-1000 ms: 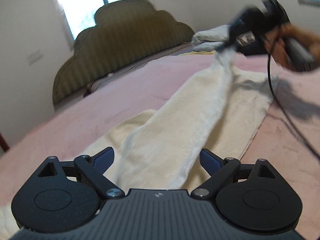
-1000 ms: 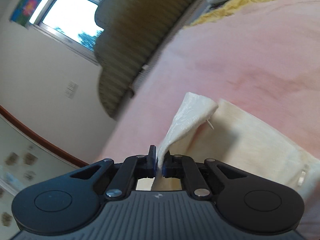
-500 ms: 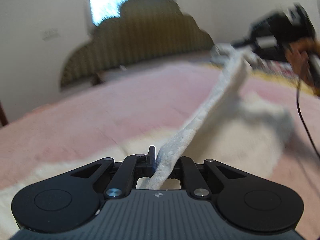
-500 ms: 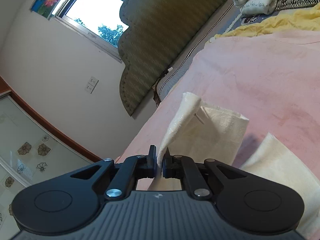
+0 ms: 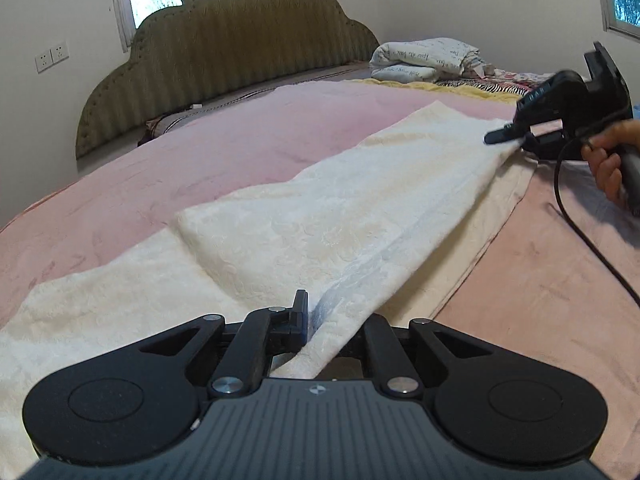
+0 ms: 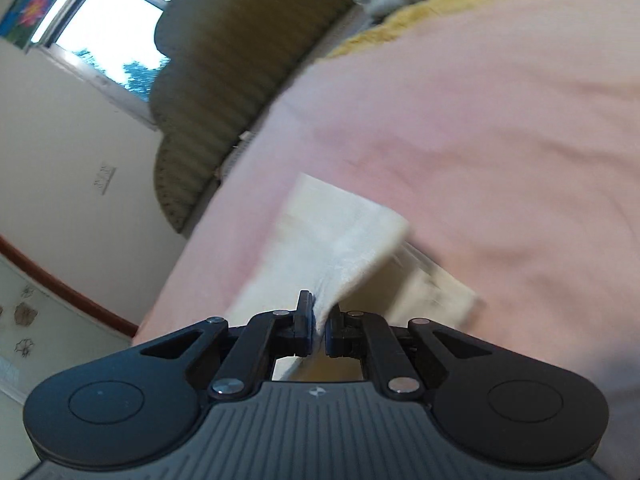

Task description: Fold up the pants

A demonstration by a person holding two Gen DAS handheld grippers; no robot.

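Observation:
Cream textured pants (image 5: 320,208) lie lengthwise on the pink blanket (image 5: 200,152), with one leg layer pulled taut over the other. My left gripper (image 5: 320,324) is shut on the near edge of that upper layer; cloth drapes over its right finger. At the far end my right gripper (image 5: 504,136), held by a hand (image 5: 608,160), pinches the same layer low over the bed. In the blurred right wrist view the right gripper (image 6: 319,324) is shut on a fold of the pants (image 6: 344,240), which fans out ahead of it.
A padded olive headboard (image 5: 224,52) stands at the far side. Folded white bedding (image 5: 424,58) and a yellow blanket edge (image 6: 440,4) lie at the back right. A black cable (image 5: 580,216) trails from the right gripper across the bed.
My left gripper went from wide open to shut on the pants' near edge. The right gripper lifted the far end, then came down; the raised layer now lies lower and flatter.

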